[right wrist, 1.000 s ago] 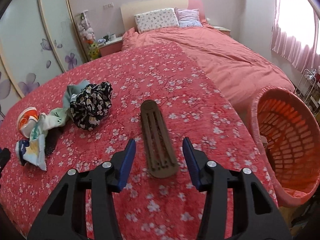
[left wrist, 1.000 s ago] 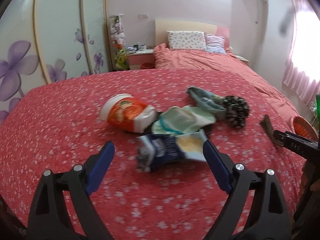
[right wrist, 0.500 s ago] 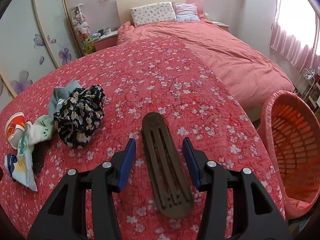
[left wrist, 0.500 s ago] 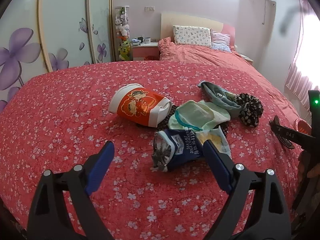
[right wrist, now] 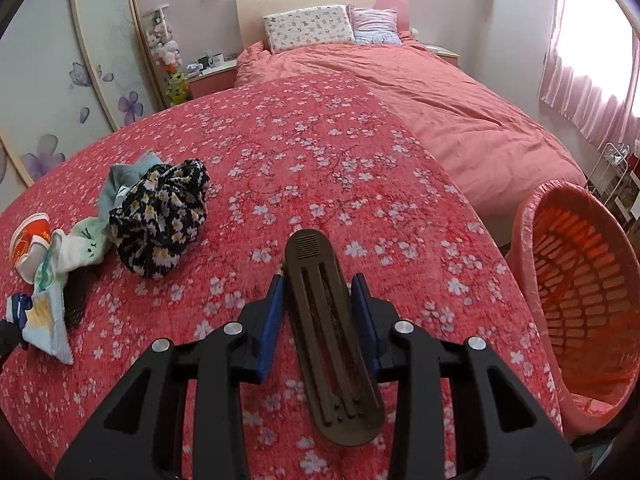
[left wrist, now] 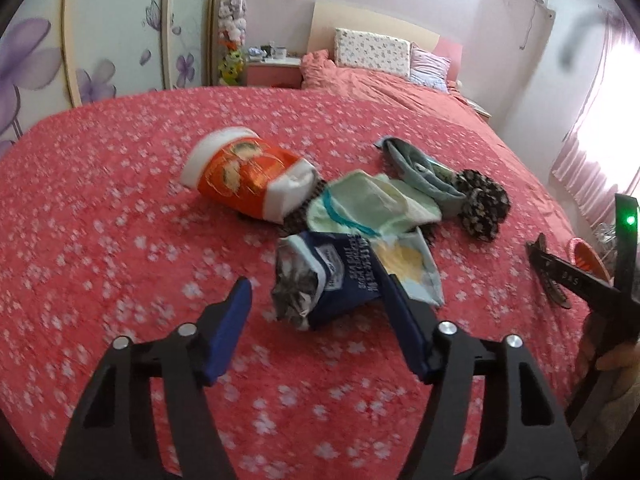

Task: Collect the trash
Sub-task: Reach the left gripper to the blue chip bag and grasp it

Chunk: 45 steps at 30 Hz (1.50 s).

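Fingers: left gripper (left wrist: pixel 316 320) closing around the blue wrapper (left wrist: pixel 340 280) on the bed (left wrist: pixel 100 220), pads not on it yet; right gripper (right wrist: pixel 318 312) closing on the brown strip (right wrist: pixel 328 328), pads about touching its edges. I'd pinch the wrapper mid-body, not the crumpled end, and keep the strip level toward the basket (right wrist: pixel 576 292). Motion blur hides the wrapper text; something dark lies under the cloths (left wrist: pixel 372 204), unidentifiable.

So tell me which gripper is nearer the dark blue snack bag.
Left. The left gripper is closing around the dark blue snack bag. The right gripper is off to the side, closing on the brown slotted piece.
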Available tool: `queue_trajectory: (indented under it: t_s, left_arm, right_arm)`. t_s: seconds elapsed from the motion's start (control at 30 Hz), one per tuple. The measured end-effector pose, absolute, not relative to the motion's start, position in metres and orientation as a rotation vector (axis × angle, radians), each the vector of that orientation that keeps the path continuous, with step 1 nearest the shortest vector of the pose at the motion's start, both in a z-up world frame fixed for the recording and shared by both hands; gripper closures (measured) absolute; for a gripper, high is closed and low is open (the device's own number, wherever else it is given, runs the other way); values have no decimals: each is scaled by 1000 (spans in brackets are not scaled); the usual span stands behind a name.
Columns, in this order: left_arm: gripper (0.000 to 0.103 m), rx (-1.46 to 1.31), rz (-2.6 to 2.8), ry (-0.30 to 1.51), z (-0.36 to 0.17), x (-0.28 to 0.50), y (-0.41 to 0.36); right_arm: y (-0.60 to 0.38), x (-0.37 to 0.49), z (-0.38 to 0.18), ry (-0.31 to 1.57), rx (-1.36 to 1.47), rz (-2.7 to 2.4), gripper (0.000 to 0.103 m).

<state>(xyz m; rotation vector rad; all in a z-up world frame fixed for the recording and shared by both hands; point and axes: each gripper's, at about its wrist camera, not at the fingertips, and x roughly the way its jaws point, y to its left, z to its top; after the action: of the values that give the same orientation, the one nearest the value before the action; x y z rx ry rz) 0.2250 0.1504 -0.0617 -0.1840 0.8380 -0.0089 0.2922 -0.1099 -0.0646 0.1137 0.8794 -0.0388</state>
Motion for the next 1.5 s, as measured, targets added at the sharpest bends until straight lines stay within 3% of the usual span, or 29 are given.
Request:
queue_trajectory:
  t_s: [0.2,0.43,0.67,0.83,0.93,1.07,1.2,1.33,1.5]
  left_arm:
    - [42,-233,-136,860,-62,212,124]
    - [28,-149,-230,852,-56,195,92]
    - [25,-149,-96,775,-38,209,122]
    - [27,-95,-55,783,-41,233,129]
    - [40,-107,-106,853,-54,240,122]
    - [41,-107,-190,866,-61,234,104]
    - [36,-71,-209,868,-63,233,84]
    - [22,-54,-166,839,-60,234,81]
    - [20,2,-151,826,-58,245,72]
  right_arm:
    - [-114,286,-64,876,114,-46,68]
    - [-121,281,-66,873,122,-53,68]
    - [-126,280,-66,870,126,-51,68]
    - [-128,279,-67,871,131,-54,68]
    - [-129,278,-67,870,132,-55,68]
    - [-130,278,-68,870,127,-53,68]
    - [-130,277,-68,870,128,-53,68]
    - [-131,276,-69,872,130,-50,68]
    - [-132,275,-70,873,136,-46,68]
